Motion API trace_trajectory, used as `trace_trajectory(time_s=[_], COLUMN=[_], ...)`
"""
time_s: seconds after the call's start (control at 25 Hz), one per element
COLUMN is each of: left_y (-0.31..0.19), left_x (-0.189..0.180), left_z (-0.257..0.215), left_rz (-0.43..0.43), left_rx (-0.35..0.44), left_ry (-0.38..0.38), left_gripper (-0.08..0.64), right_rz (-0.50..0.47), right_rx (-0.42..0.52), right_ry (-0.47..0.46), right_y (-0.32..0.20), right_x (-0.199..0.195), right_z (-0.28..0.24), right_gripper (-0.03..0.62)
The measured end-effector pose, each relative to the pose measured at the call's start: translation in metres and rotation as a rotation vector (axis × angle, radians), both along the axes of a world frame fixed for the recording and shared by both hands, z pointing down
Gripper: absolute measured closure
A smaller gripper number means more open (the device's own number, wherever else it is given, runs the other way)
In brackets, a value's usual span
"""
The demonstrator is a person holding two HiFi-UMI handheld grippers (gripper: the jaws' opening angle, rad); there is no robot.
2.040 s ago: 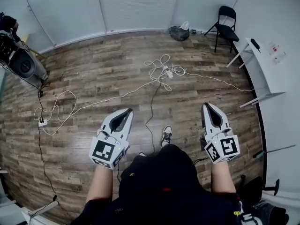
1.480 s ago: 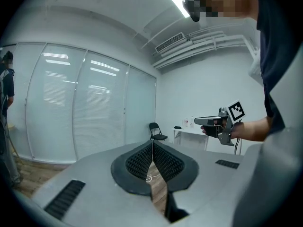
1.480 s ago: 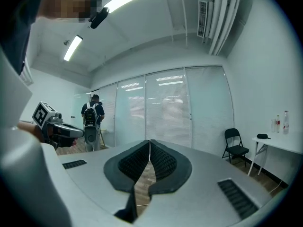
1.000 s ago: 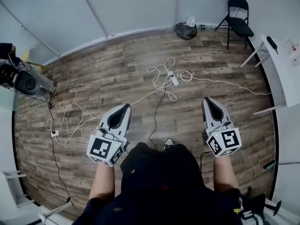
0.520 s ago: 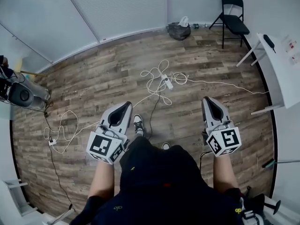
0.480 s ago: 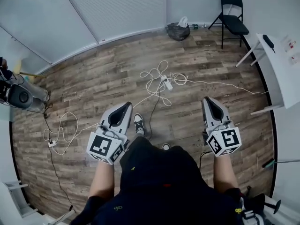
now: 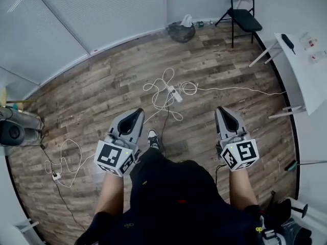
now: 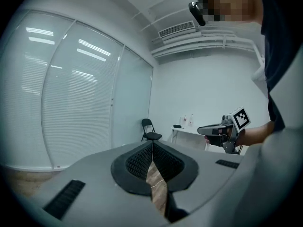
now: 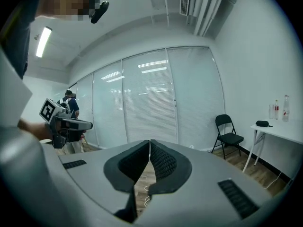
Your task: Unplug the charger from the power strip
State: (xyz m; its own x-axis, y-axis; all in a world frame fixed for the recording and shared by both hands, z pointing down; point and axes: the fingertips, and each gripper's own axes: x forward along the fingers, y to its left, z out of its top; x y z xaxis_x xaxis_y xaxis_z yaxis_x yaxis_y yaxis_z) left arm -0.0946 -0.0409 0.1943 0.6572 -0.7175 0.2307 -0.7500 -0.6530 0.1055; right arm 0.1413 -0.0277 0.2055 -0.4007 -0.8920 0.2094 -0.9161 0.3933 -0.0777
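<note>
A white power strip lies on the wooden floor in a tangle of white cords, ahead of me in the head view. Whether a charger sits in it is too small to tell. My left gripper and right gripper are held out level, both well short of the strip and above the floor. In the left gripper view the left gripper has its jaws together with nothing in them. The right gripper is likewise shut and empty, and a bit of white cord shows on the floor below it.
A black folding chair and a white table stand at the far right, with a dark bag by the glass wall. A second cable loop with a small white plug lies at left. My shoe is stepping forward.
The person has walked forward with both grippers, so the power strip and cords lie nearer now. Both grippers stay shut and empty.
</note>
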Motion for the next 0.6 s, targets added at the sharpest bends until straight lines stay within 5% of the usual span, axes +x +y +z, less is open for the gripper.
trace_trajectory(time_s=[0.32, 0.6], left_y=[-0.13, -0.188], left_x=[-0.061, -0.047], left_z=[0.032, 0.073], left_rz=[0.1, 0.163], left_rx=[-0.019, -0.122], left_ry=[-0.073, -0.001], left_gripper=[0.537, 0.537], right_rz=[0.062, 0.089], right_rx=[0.006, -0.042], right_ry=[0.081, 0.084], right_y=[-0.114, -0.168], right_x=[-0.052, -0.052], right_z=[0.001, 0.039], right_gripper=[0.569, 0.569])
